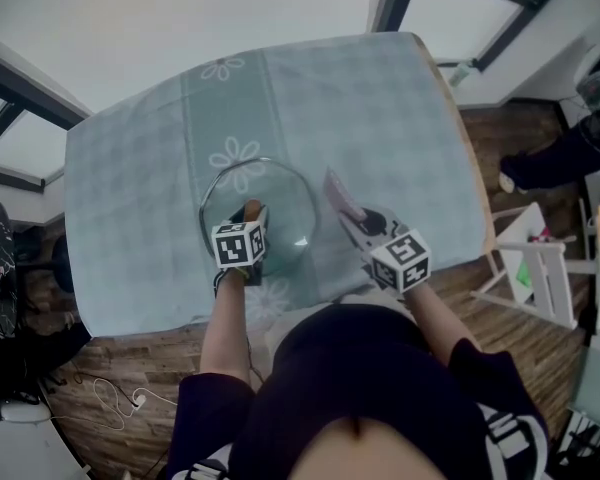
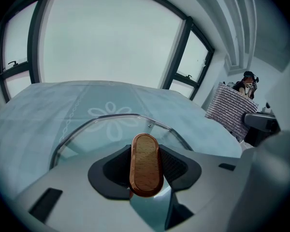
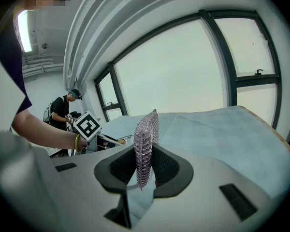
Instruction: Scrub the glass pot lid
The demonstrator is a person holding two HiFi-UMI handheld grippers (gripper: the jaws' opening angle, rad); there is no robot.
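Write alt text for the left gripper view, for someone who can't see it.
Jaws grip the oval wooden handle of a glass pot lid, a pale flowered tablecloth showing through it. At right stands a silvery mesh scrubbing pad; large windows behind.

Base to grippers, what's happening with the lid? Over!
Left gripper shut on wooden handle. Right gripper shut on scrub pad, beside the glass lid, not touching. Lid on table. Nothing in the way.

Near half of the round clear glass pot lid point(image 2: 104, 134) is hidden behind the grey left gripper point(image 2: 145, 164). Lower end of the silvery mesh scrubbing cloth point(image 3: 146, 144) is hidden inside the right gripper point(image 3: 144, 170).
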